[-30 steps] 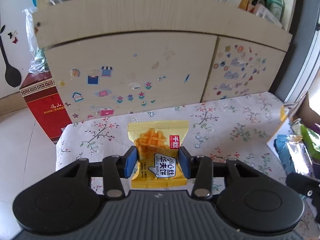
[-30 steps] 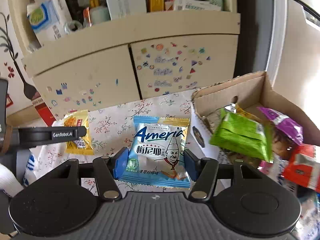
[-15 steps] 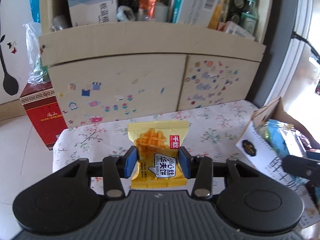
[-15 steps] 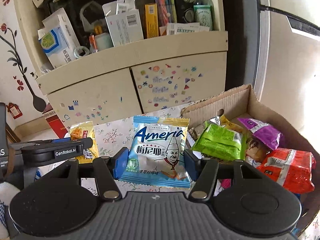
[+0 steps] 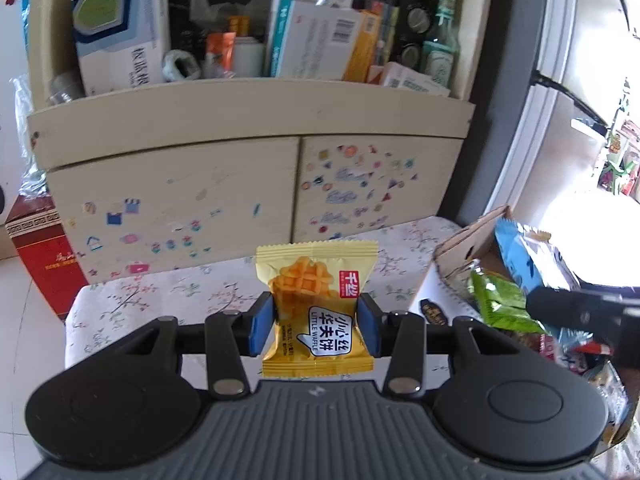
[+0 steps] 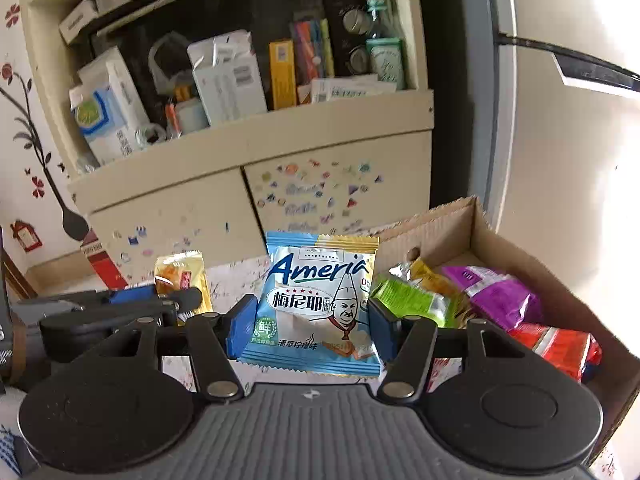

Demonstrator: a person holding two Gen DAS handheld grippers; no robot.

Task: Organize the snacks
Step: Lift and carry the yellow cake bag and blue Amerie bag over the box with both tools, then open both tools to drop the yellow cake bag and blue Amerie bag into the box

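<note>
already the cardboard box [image 6: 472, 220] holds several packets. left gripper [image 5: 316, 322] clamps a yellow waffle packet [image 5: 316, 300] left of the box; right gripper [image 6: 312, 326] clamps a blue ameria packet [image 6: 320, 300] just beside it; both remain to drop in.

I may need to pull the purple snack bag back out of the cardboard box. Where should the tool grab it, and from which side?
Grip the purple snack bag across its puffy middle, coming from above through the open top of the cardboard box. It lies flat on top of the pile, its long sides exposed; the green packet and red packet crowd its ends, so a side approach looks blocked.
</note>
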